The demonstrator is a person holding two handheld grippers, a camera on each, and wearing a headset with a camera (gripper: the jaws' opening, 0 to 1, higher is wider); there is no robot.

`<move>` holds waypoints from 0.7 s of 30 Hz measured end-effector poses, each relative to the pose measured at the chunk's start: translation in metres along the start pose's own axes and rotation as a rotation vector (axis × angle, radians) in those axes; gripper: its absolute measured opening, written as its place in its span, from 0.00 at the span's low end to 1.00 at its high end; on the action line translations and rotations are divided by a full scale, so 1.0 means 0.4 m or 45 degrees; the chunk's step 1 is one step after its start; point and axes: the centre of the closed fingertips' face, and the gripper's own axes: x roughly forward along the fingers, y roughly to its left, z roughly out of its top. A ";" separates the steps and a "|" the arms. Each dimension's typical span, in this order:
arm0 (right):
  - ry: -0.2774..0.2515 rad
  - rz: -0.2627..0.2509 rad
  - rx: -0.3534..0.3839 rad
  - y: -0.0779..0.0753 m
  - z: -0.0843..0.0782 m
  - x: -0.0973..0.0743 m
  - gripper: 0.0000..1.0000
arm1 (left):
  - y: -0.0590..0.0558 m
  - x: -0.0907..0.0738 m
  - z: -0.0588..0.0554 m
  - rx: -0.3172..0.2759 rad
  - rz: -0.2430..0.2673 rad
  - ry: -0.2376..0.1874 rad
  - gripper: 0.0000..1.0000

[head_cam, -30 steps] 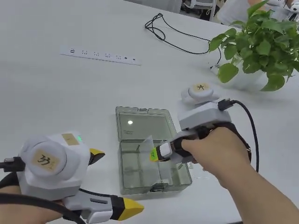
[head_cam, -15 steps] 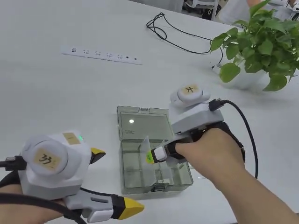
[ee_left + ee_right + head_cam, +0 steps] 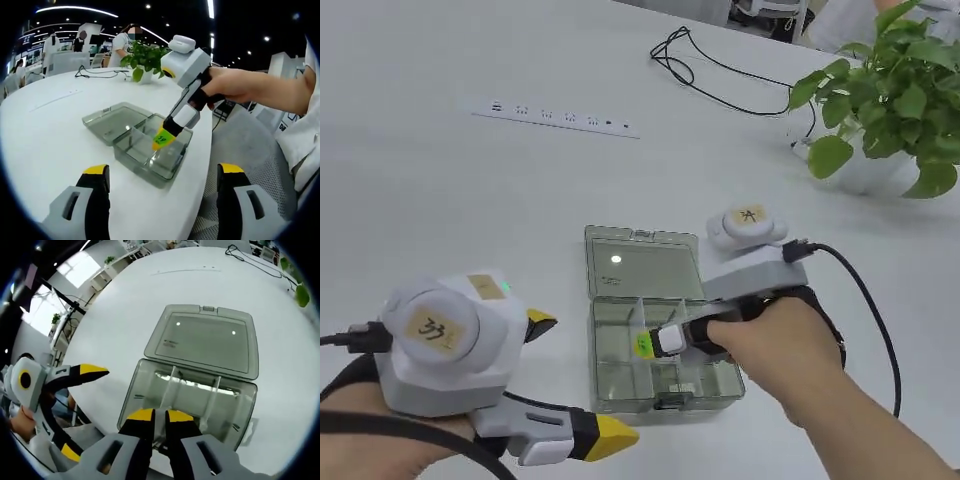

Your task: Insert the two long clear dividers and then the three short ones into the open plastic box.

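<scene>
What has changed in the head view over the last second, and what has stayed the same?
The right hand-held gripper has carried the clear divider down from a tilt above the open plastic box into it, where it now stands upright, still clamped. The left hand-held gripper stays open beside the box; the box has not moved.

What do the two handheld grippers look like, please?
Both are white-bodied with grey jaws tipped yellow. The left gripper carries a round tan sticker, a green light and a black cable; the right gripper has a similar sticker and black cable.
</scene>
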 end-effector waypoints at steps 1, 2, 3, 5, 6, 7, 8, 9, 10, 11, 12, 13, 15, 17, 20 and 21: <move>-0.005 0.011 0.002 0.001 0.001 -0.001 0.10 | 0.001 -0.001 0.001 -0.002 0.005 -0.001 0.90; -0.018 0.028 -0.002 0.002 0.000 -0.001 0.10 | 0.002 -0.001 0.002 -0.007 0.010 -0.003 0.90; -0.025 0.038 0.007 0.001 0.000 -0.002 0.10 | 0.003 -0.002 0.001 -0.012 0.016 -0.003 0.90; -0.048 0.073 -0.005 0.004 0.000 -0.003 0.10 | 0.004 -0.004 0.000 -0.021 0.030 0.003 0.90; -0.060 0.091 0.011 0.005 0.000 -0.003 0.11 | 0.002 -0.006 0.003 -0.024 0.037 0.003 0.90; -0.066 0.104 0.014 0.005 0.000 -0.003 0.11 | 0.001 -0.008 0.004 -0.026 0.042 0.002 0.90; -0.072 0.116 0.014 0.006 0.000 -0.004 0.11 | 0.001 -0.011 0.006 -0.028 0.052 0.003 0.90; -0.078 0.131 0.019 0.006 0.000 -0.003 0.12 | 0.001 -0.012 0.007 -0.030 0.056 0.003 0.90; -0.084 0.149 0.022 0.007 0.001 -0.003 0.12 | 0.001 -0.014 0.008 -0.033 0.065 0.003 0.90; -0.091 0.167 0.032 0.011 0.001 -0.004 0.12 | 0.001 -0.017 0.009 -0.035 0.075 0.003 0.90; -0.099 0.194 0.047 0.016 0.002 -0.007 0.13 | 0.003 -0.020 0.012 -0.041 0.090 0.001 0.90; -0.099 0.210 0.048 0.018 0.002 -0.008 0.16 | 0.004 -0.022 0.013 -0.048 0.099 -0.001 0.90; -0.108 0.244 0.055 0.024 0.002 -0.012 0.18 | 0.004 -0.025 0.014 -0.062 0.120 -0.001 0.89; -0.115 0.265 0.059 0.027 0.003 -0.016 0.19 | 0.000 -0.028 0.016 -0.066 0.136 0.000 0.89; -0.131 0.304 0.061 0.034 0.006 -0.029 0.21 | -0.005 -0.027 0.020 -0.078 0.160 -0.003 0.89; -0.142 0.317 0.048 0.036 0.008 -0.039 0.21 | -0.007 -0.027 0.023 -0.084 0.169 -0.005 0.89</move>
